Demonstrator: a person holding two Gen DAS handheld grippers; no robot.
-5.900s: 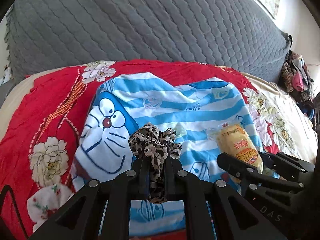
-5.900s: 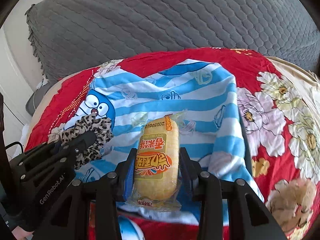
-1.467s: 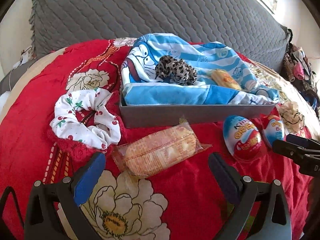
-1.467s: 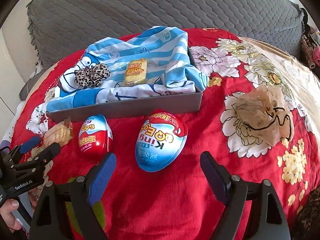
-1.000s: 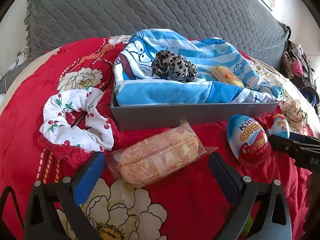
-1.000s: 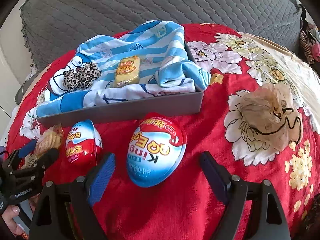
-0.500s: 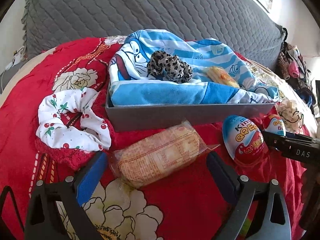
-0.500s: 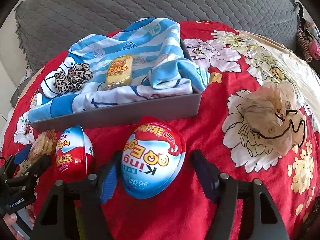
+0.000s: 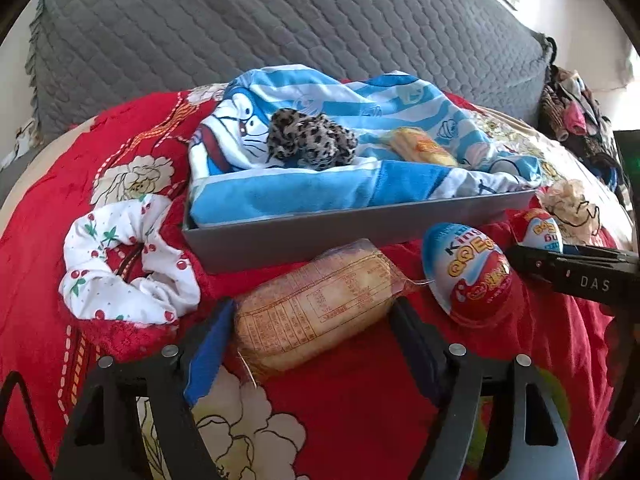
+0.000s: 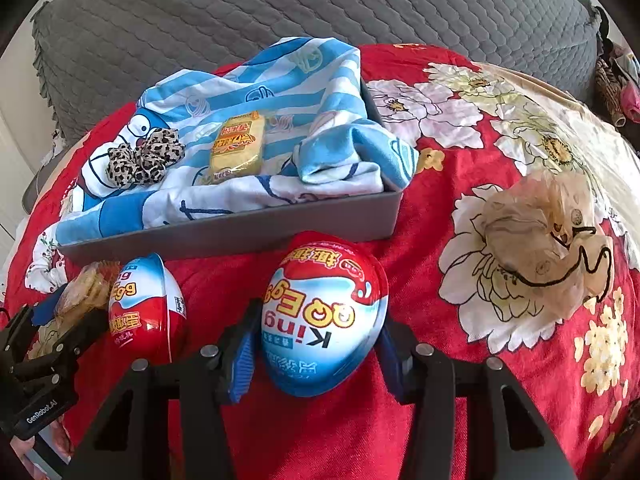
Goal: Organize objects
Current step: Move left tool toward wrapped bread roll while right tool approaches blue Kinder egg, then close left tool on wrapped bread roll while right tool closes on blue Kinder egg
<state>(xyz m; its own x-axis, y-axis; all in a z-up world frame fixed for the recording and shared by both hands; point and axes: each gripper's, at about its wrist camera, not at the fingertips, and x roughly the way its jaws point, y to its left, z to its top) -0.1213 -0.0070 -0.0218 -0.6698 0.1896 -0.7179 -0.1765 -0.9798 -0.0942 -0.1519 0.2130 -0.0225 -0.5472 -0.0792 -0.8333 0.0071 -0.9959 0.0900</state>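
Observation:
My left gripper [image 9: 312, 320] points down at a clear-wrapped cake packet [image 9: 316, 312] lying on the red floral bedspread. Its jaws are closing, with the pads against the packet's two ends. The jaws of my right gripper [image 10: 316, 336] are also closing. Their pads sit against both sides of a large red-and-blue egg [image 10: 324, 312], which rests on the spread. A smaller egg [image 10: 146, 312] stands to its left. Behind them, a grey tray [image 10: 240, 232] lined with a blue striped cartoon cloth [image 9: 320, 192] holds a leopard scrunchie [image 9: 312, 142] and a yellow cake packet [image 10: 238, 146].
A white cherry-print scrunchie [image 9: 120, 264] lies left of the tray, and a beige scrunchie [image 10: 540, 232] lies to its right. A grey quilted cushion [image 9: 280, 32] rises behind the tray. Clothes [image 9: 576, 112] are piled at the far right edge.
Both pairs of jaws have narrowed from wide open, the left onto the wrapped cake packet and the right onto the large egg. Neither hand has shifted much.

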